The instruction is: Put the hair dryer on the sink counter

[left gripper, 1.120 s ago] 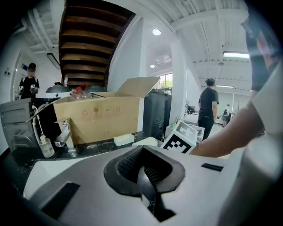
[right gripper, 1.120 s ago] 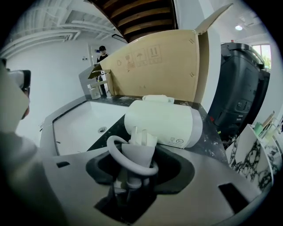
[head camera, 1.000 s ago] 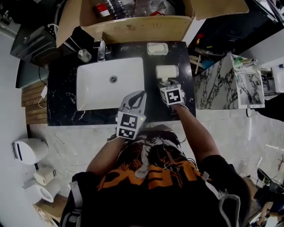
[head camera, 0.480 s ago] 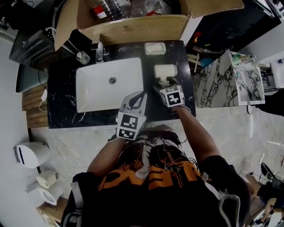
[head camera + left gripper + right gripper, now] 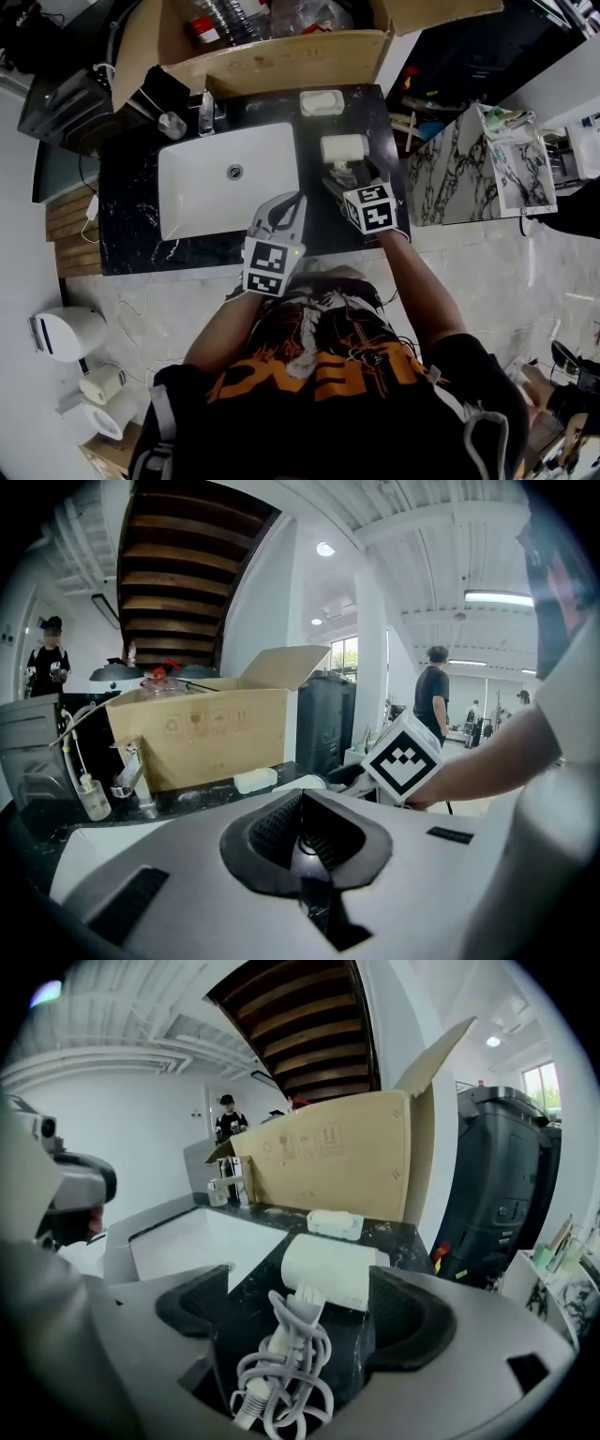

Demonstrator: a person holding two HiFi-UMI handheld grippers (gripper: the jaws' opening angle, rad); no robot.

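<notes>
The white hair dryer (image 5: 344, 150) lies on the black marble sink counter (image 5: 131, 216), right of the white basin (image 5: 230, 178). In the right gripper view its body (image 5: 323, 1272) rests ahead of the jaws, and its handle and coiled grey cord (image 5: 281, 1377) lie between them. My right gripper (image 5: 343, 184) (image 5: 300, 1307) is opening wide and its pads stand clear of the dryer. My left gripper (image 5: 284, 208) (image 5: 302, 832) hovers at the basin's front right corner, shut on nothing.
An open cardboard box (image 5: 281, 56) stands behind the counter. A faucet (image 5: 206, 112), a small bottle (image 5: 171, 125) and a white soap dish (image 5: 322, 102) line the back edge. A marble-patterned panel (image 5: 459, 169) stands to the right. People stand in the background.
My right gripper's jaws have spread and let go of the hair dryer, which now rests on the counter. The gripper has drawn back a little. My left gripper has stayed put.
</notes>
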